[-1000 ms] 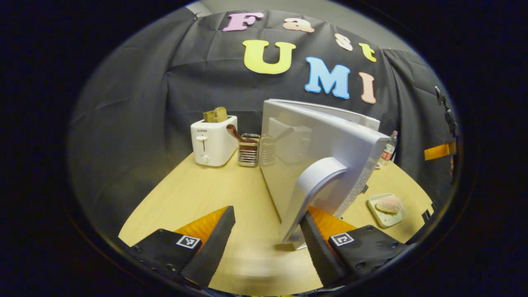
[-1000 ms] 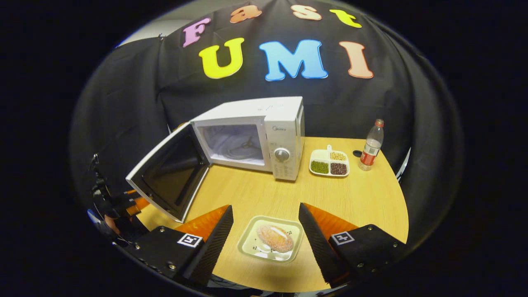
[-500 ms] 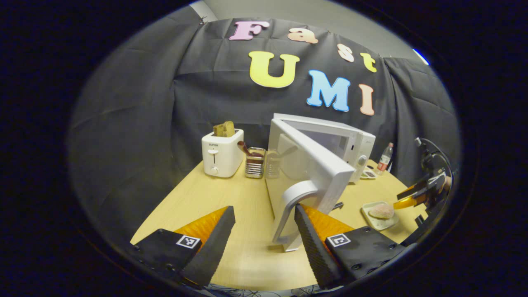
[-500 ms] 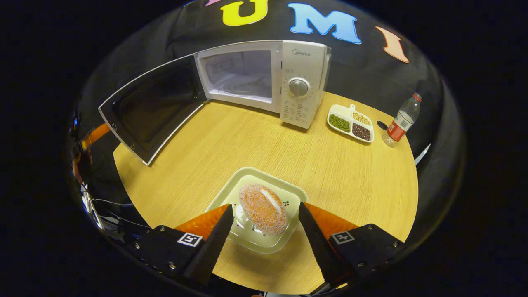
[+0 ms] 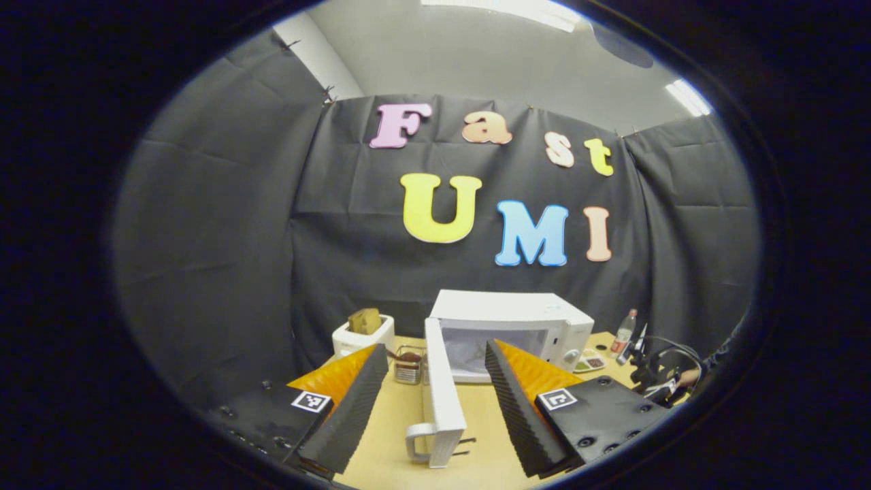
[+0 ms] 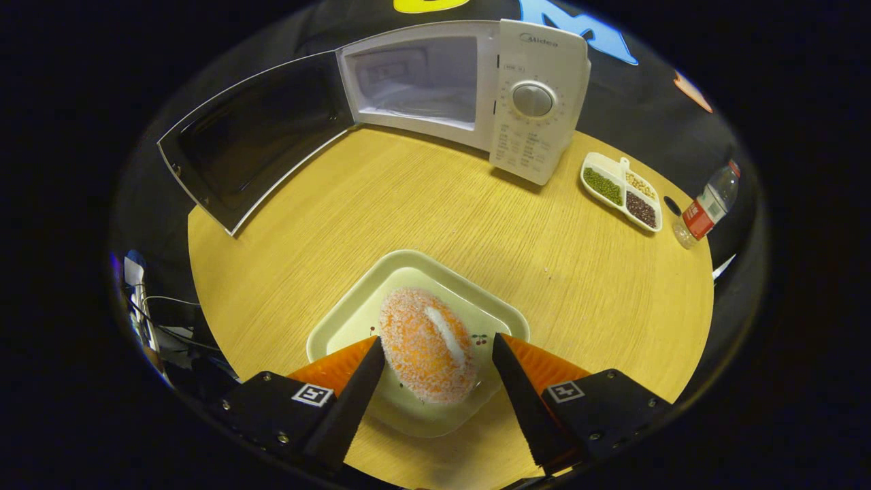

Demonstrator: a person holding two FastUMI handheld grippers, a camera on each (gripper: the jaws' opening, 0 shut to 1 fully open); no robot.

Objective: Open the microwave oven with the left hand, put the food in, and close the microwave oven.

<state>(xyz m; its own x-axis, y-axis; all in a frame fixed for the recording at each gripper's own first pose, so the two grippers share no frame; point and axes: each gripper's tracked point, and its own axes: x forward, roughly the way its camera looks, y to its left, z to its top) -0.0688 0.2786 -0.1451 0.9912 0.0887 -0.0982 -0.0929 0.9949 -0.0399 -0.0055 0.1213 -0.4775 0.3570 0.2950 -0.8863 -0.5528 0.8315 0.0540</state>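
Now, with the tray taken as the landmark for places:

Risk, the grasp: the right gripper hangs over the food, its fingers spread to either side of it and apart from it. If they close on the rounded, crumb-coated top, the piece could likely squash or roll off the tray. If the plan is to lift the tray, only its near rim lies between the fingers, and a shallow bite there could tip it.

Risk, the door: the door stands wide open, up and left of the tray across bare table. A carry that swings wide to the left could knock it.

Risk, the entry: the microwave oven sits beyond the tray at the far edge of the table, its cavity open toward it. A low approach could catch the cavity's lip.

Food and right gripper: the food lies on the tray, directly between and just ahead of the open fingers; nothing is held.

Left gripper: the left gripper is wide open and holds nothing. In its own view the door's edge and handle stand between its fingers but farther off, not touched.

Bystanders: a divided dish and a bottle stand far right of the tray, out of the likely path.
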